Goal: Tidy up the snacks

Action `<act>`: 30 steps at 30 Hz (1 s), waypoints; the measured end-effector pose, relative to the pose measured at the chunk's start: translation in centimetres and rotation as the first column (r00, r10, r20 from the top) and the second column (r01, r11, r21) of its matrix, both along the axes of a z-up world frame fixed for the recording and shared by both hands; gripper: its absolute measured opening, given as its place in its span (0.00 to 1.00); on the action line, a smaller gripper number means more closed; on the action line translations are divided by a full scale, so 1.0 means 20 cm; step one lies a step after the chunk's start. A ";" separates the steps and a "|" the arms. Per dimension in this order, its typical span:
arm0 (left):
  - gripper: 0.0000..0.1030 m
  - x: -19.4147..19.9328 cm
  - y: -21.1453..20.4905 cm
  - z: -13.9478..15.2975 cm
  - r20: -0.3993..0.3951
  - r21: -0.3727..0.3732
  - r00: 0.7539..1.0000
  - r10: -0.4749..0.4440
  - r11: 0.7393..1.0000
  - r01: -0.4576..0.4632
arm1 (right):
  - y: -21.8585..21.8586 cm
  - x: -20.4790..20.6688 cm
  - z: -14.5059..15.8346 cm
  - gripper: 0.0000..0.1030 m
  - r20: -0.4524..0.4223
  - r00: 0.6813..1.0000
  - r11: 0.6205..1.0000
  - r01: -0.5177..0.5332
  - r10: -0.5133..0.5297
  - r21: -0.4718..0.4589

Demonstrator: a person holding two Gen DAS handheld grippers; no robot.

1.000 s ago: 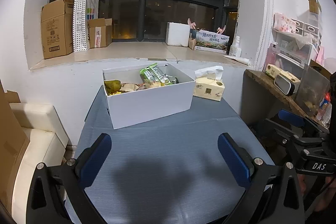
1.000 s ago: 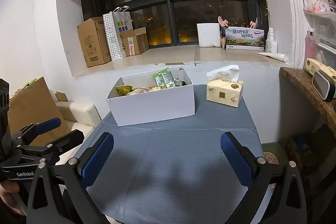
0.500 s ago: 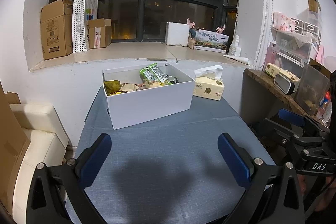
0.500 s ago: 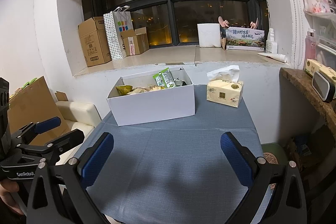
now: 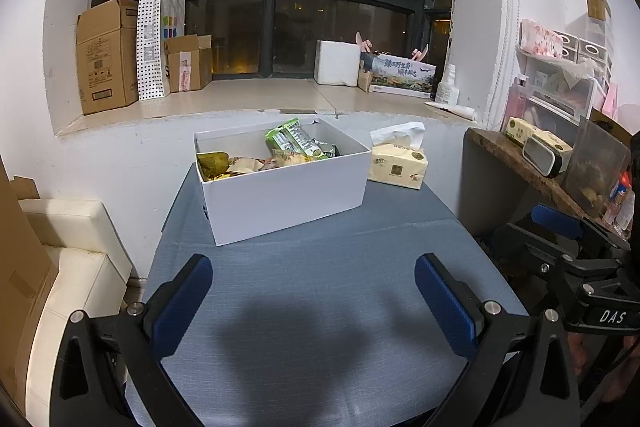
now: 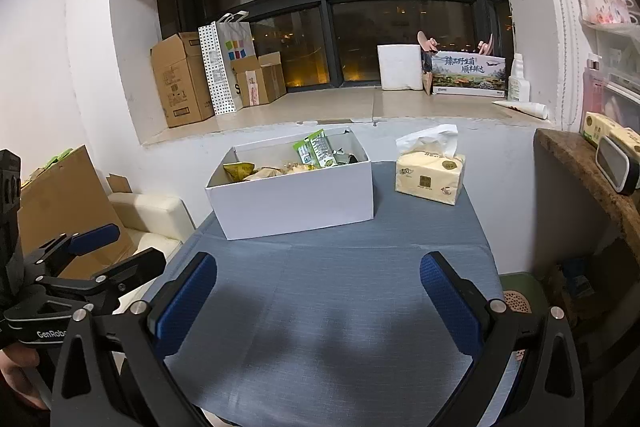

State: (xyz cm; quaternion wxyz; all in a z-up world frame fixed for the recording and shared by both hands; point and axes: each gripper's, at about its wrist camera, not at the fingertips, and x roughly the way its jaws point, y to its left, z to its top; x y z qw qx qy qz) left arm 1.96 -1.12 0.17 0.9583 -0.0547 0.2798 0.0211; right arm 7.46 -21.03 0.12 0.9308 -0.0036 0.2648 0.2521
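Mostly hidden: snacks (image 5: 276, 157) in white box (image 5: 288, 195) | both claws empty, spread

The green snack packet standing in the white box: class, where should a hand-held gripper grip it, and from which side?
Probably grip the green snack packet by its top edge, coming from above. It leans upright above the white box rim, while walls and other snacks crowd its lower part.

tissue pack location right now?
In both wrist views, the tissue pack sits on the blue table, far right corner, just right of the white snack box.
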 end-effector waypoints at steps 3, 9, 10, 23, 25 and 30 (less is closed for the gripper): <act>1.00 0.00 0.00 0.00 0.001 0.002 1.000 0.000 1.000 0.000 | 0.00 0.00 0.00 1.00 -0.001 1.000 1.000 0.001 -0.001 -0.002; 1.00 0.00 0.01 0.00 0.001 0.003 1.000 0.003 1.000 -0.003 | 0.00 0.00 -0.01 1.00 -0.005 1.000 1.000 -0.008 0.008 -0.001; 1.00 0.00 0.01 0.00 0.002 0.003 1.000 0.003 1.000 -0.003 | 0.00 0.01 0.00 1.00 -0.006 1.000 1.000 -0.009 0.009 -0.001; 1.00 0.00 0.00 0.00 0.000 0.010 1.000 0.002 1.000 -0.002 | 0.00 0.01 -0.01 1.00 -0.009 1.000 1.000 -0.005 0.005 -0.001; 1.00 0.00 0.00 0.00 0.000 0.009 1.000 0.000 1.000 0.000 | 0.00 0.01 -0.01 1.00 -0.009 1.000 1.000 -0.004 0.004 -0.001; 1.00 0.00 0.00 0.00 0.001 0.009 1.000 -0.002 1.000 0.002 | 0.00 0.01 -0.01 1.00 -0.009 1.000 1.000 -0.004 0.004 -0.001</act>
